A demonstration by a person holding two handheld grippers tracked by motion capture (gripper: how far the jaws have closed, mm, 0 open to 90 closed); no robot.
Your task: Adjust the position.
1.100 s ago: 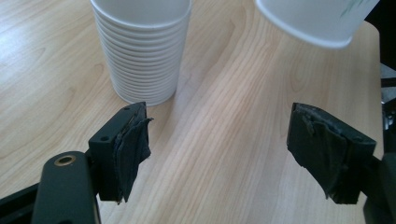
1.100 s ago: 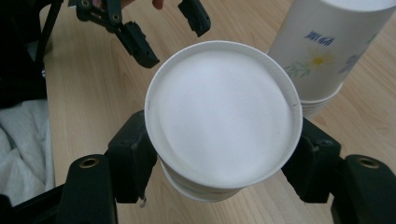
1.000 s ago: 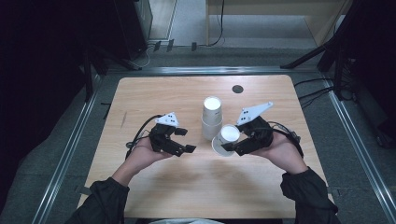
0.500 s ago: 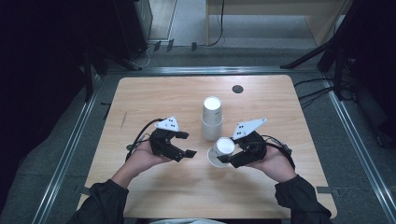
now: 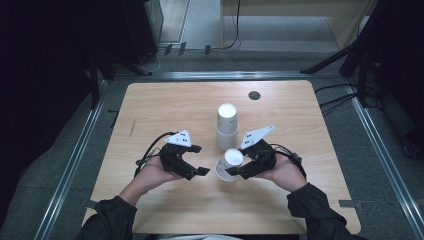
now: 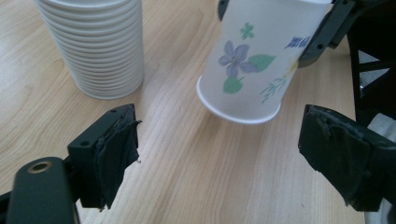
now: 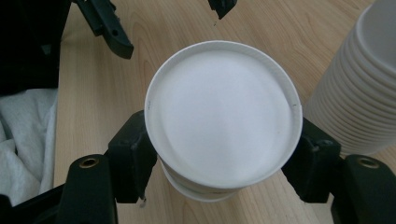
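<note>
At the near middle of the bench (image 5: 165,100), the right gripper (image 5: 243,169) holds a single paper cup (image 5: 229,164) upside down, its fingers (image 7: 133,154) pressed on either side of the wall just under the upturned base. The cup hangs tilted, rim lowest and just clear of the wood, its long axis leaning toward the right hand. In the left gripper view it lies at about one o'clock from the left gripper (image 5: 192,169), close ahead. That gripper's fingers (image 6: 112,149) have just been opening and now stand wide with nothing between them, so the right hand alone has the cup. The stack (image 5: 226,126) of nested cups stands upright at twelve o'clock from the held cup, near it but apart. To set the cup down, I judge the rim must level out first. The cup carries a printed purple flower, green leaves and some blue writing too small to read.
</note>
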